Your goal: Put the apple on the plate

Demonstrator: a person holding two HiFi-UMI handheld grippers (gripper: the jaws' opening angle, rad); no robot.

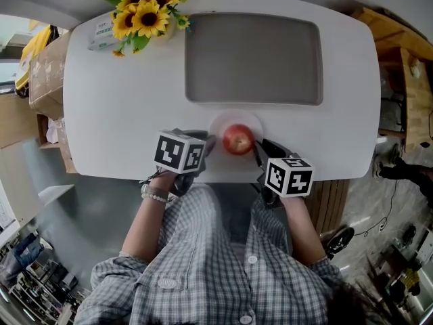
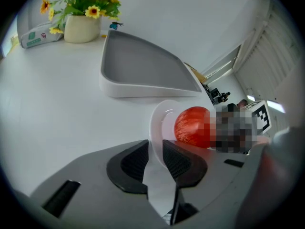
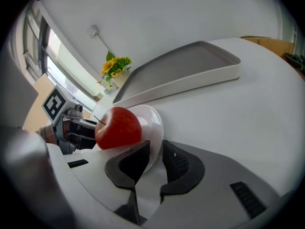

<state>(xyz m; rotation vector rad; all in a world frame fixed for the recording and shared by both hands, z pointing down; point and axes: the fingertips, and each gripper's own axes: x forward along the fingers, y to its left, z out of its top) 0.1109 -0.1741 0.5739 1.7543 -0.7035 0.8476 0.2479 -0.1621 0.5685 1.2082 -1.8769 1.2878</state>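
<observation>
A red apple (image 1: 238,139) rests on a small white plate (image 1: 230,122) near the table's front edge. My left gripper (image 1: 206,145) is at the plate's left side and my right gripper (image 1: 258,152) at its right side. In the left gripper view the plate's rim (image 2: 158,120) runs between the jaws of the left gripper (image 2: 155,157), which is shut on it, with the apple (image 2: 193,127) just beyond. In the right gripper view the right gripper (image 3: 155,159) is likewise shut on the plate's rim (image 3: 153,120), beside the apple (image 3: 118,128).
A large grey tray (image 1: 254,58) lies behind the plate. Sunflowers in a vase (image 1: 145,12) and a small packet (image 1: 101,38) stand at the back left. The white table (image 1: 115,114) ends just in front of the plate. Boxes and shelves flank the table.
</observation>
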